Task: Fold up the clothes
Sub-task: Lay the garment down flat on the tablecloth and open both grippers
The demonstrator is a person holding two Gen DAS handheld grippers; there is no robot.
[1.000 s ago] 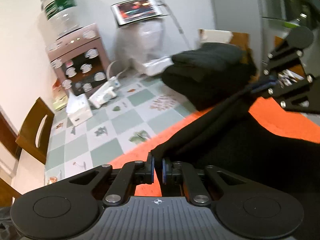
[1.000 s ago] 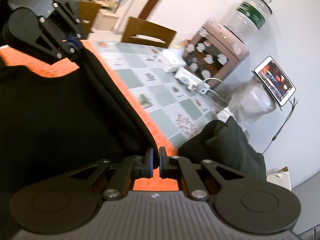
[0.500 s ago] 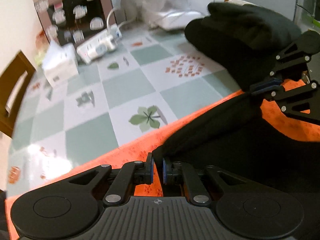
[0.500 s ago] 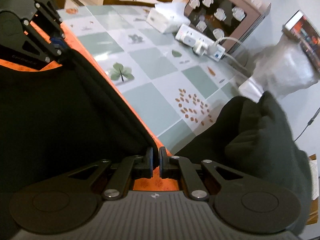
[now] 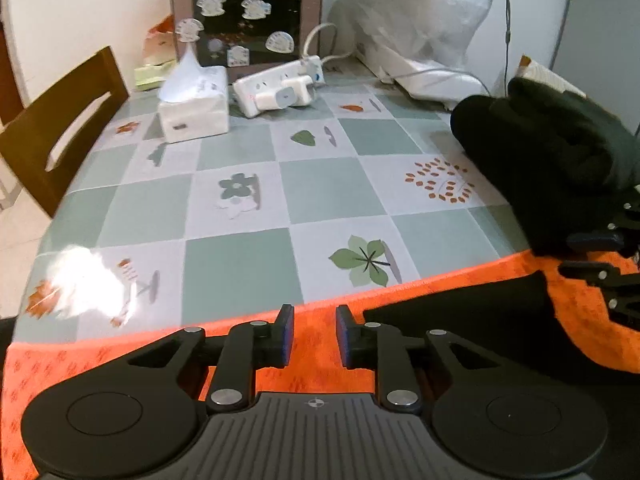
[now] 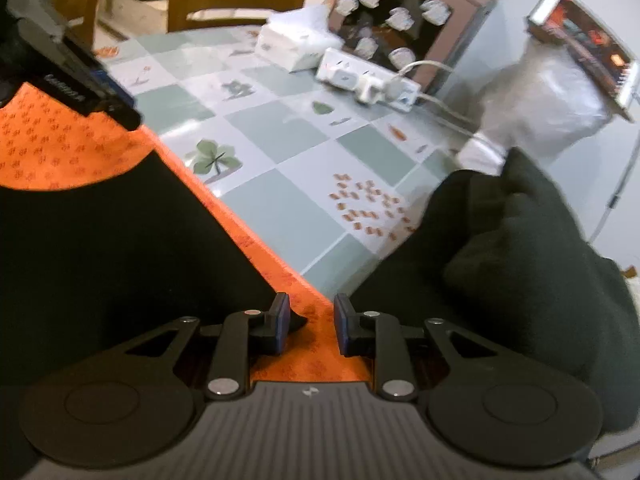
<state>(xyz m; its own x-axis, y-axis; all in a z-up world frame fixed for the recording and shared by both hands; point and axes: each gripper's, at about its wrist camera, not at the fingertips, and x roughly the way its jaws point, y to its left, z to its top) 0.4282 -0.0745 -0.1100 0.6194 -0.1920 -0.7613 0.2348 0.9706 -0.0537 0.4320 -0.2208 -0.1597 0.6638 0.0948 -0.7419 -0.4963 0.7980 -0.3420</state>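
The left hand-held gripper [image 5: 314,334] sits low over the orange mat [image 5: 120,356], level and facing forward across the surface [image 5: 240,264]. Its jaws stand apart with nothing between them; only mat shows in the gap. The black garment [image 5: 460,320] lies flat on the mat just to the right of this gripper, its corner near the right fingertip but not clasped.

The right hand-held gripper [image 6: 307,326] is also low and nearly level, angled toward the far left corner of the surface. Its jaws are likewise spread and empty, over a strip of orange mat [image 6: 60,148]. The garment [image 6: 120,248] spreads to its left, its straight edge running diagonally away toward the other gripper [image 6: 76,76], which appears at upper left above the mat.

A pile of dark clothes [image 6: 520,260] sits just right of the right gripper, on the checked cloth beyond the mat. A tissue pack [image 5: 194,106] and power strip [image 5: 280,90] lie at the far side.
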